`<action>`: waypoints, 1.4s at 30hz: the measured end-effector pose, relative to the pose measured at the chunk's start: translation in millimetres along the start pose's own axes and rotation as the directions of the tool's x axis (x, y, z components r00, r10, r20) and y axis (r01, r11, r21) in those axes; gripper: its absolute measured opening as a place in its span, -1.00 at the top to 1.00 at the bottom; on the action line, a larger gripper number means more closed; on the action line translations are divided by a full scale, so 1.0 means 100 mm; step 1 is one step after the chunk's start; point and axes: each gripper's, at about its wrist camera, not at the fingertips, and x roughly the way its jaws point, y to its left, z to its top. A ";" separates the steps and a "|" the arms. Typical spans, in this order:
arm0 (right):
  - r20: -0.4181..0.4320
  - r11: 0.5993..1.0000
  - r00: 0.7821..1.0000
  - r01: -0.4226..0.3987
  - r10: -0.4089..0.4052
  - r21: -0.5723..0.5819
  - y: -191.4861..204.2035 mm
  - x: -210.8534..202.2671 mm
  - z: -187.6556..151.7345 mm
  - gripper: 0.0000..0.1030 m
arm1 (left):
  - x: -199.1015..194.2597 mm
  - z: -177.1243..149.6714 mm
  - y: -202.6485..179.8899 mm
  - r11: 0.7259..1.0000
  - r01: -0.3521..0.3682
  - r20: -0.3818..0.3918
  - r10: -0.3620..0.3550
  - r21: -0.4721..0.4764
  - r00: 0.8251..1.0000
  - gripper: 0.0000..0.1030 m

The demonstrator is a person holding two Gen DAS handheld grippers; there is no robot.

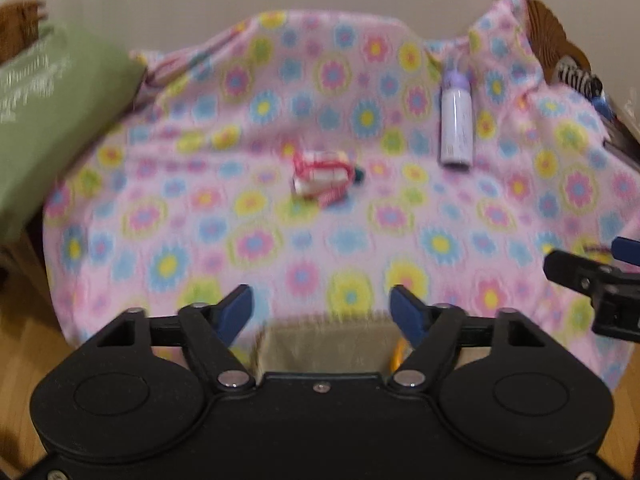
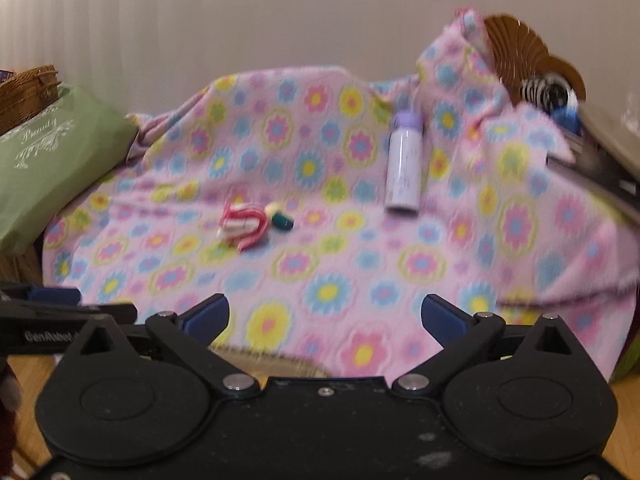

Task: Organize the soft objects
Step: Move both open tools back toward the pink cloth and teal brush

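Left hand-held gripper agape, floral blanket

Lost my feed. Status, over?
Both tongs open, left, right, holding nothing. Flowered blanket spread ahead. On it: baby bottle, small toy.

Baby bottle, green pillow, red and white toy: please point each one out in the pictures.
Baby bottle (image 2: 403, 168), right wrist view, middle of its pale body.
Green pillow (image 2: 56, 164), right wrist view, its printed front.
Red and white toy (image 1: 320, 176), left wrist view, its centre.
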 end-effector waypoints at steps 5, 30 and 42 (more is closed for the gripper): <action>0.042 0.999 0.999 0.014 -0.013 -0.029 -0.06 0.22 0.26 -1.00 | 0.18 0.29 0.06 1.000 -0.009 0.050 0.008 0.023 0.999 -0.70; -0.080 0.989 0.991 0.093 -0.103 -0.114 -0.02 2.06 0.38 -0.99 | 1.84 0.56 -0.02 0.985 -0.047 -0.001 0.048 0.167 0.999 -0.70; -0.072 0.991 0.995 0.063 -0.072 -0.121 0.03 2.76 0.48 -0.99 | 2.49 0.64 0.29 0.990 -0.028 -0.016 0.030 0.141 0.999 -0.71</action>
